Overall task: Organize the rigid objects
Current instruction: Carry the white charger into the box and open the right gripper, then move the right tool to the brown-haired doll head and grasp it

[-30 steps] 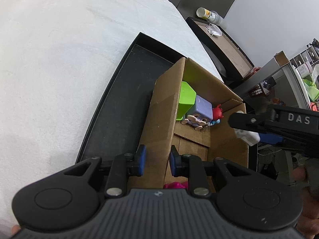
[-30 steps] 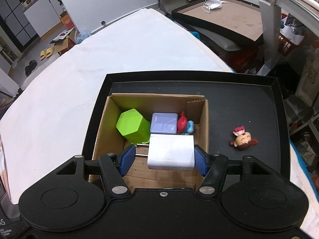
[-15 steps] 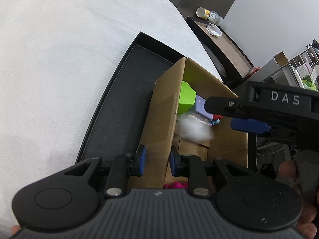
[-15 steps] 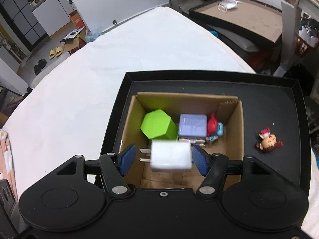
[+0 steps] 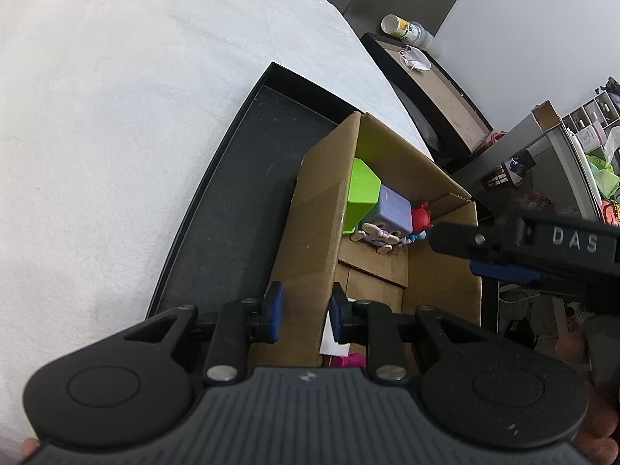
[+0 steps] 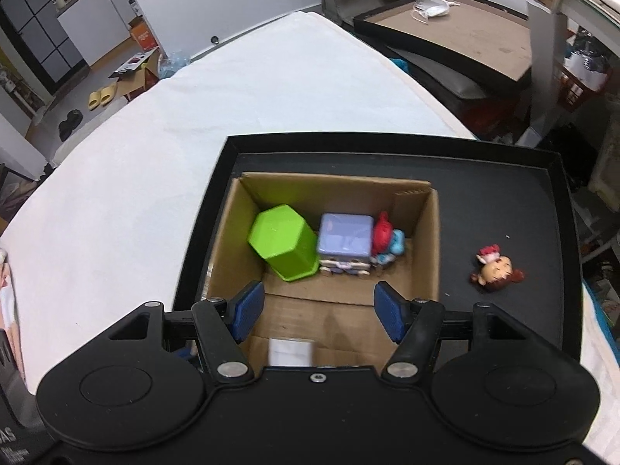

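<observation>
An open cardboard box point(image 6: 431, 232) stands in a black tray point(image 6: 503, 193). Inside lie a green hexagonal block point(image 6: 283, 244), a purple cube point(image 6: 345, 234) and a small red and blue figure point(image 6: 387, 240). A white charger point(image 6: 290, 350) rests on the box floor at the near end, just below my right gripper point(image 6: 317, 310), which hangs open over the box with nothing between its pads. My left gripper point(image 5: 304, 314) is shut on the box's near side wall point(image 5: 310, 232). A pink toy point(image 5: 348, 360) peeks out behind its fingers.
A small doll figure point(image 6: 496, 269) lies on the tray floor to the right of the box. The tray sits on a white cloth point(image 6: 155, 174). Beyond the table stand a second dark tray point(image 6: 457, 35) with a can and a mask, and shelves at right.
My right gripper let go of the white charger, which dropped to the box floor, and the gripper drew back above the box. My left gripper kept its hold on the box wall.
</observation>
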Demonstrator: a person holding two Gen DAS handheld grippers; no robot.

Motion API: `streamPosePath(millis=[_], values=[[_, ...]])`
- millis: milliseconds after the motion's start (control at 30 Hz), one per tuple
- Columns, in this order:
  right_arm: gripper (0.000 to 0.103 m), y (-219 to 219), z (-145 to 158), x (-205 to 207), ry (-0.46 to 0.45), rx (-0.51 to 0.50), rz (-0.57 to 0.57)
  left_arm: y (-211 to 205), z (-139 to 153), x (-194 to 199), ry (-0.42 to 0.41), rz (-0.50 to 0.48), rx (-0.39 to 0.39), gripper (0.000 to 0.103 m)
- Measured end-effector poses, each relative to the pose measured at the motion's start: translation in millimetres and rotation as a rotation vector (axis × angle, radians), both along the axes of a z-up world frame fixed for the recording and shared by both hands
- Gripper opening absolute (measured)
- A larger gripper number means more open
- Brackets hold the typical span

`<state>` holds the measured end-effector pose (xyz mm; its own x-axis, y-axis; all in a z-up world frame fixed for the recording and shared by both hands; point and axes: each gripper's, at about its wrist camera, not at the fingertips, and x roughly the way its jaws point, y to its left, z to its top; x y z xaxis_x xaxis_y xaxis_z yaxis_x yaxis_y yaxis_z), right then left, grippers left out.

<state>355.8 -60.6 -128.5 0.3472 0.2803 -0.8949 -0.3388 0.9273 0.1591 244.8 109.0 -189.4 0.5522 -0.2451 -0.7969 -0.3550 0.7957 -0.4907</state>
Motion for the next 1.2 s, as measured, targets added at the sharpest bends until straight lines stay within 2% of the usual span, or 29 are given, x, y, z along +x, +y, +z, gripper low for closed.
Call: streamPosePath(millis=[133, 633, 967, 1200], values=[[0.067, -14.9, -1.4, 0.1, -0.002, -0.02, -0.023, -0.2, -0.2, 0.1, 0.001, 0.0, 0.001, 0.023], [0.068, -75.4, 4.2, 9.5, -0.037, -0.037, -0.097, -1.0, 0.4, 1.2, 0.002, 0.0, 0.01, 0.023], [0.068, -120.3, -20.4, 28.2, -0.005, -0.056, -0.209, -1.6, 0.1, 1.9, 0.004, 0.003, 0.015, 0.023], [0.067, -128.0, -40.2, 41.0, 0.0, -0.076, -0.239, -2.4, -0.2, 2.0, 0.005, 0.003, 0.02, 0.023]])
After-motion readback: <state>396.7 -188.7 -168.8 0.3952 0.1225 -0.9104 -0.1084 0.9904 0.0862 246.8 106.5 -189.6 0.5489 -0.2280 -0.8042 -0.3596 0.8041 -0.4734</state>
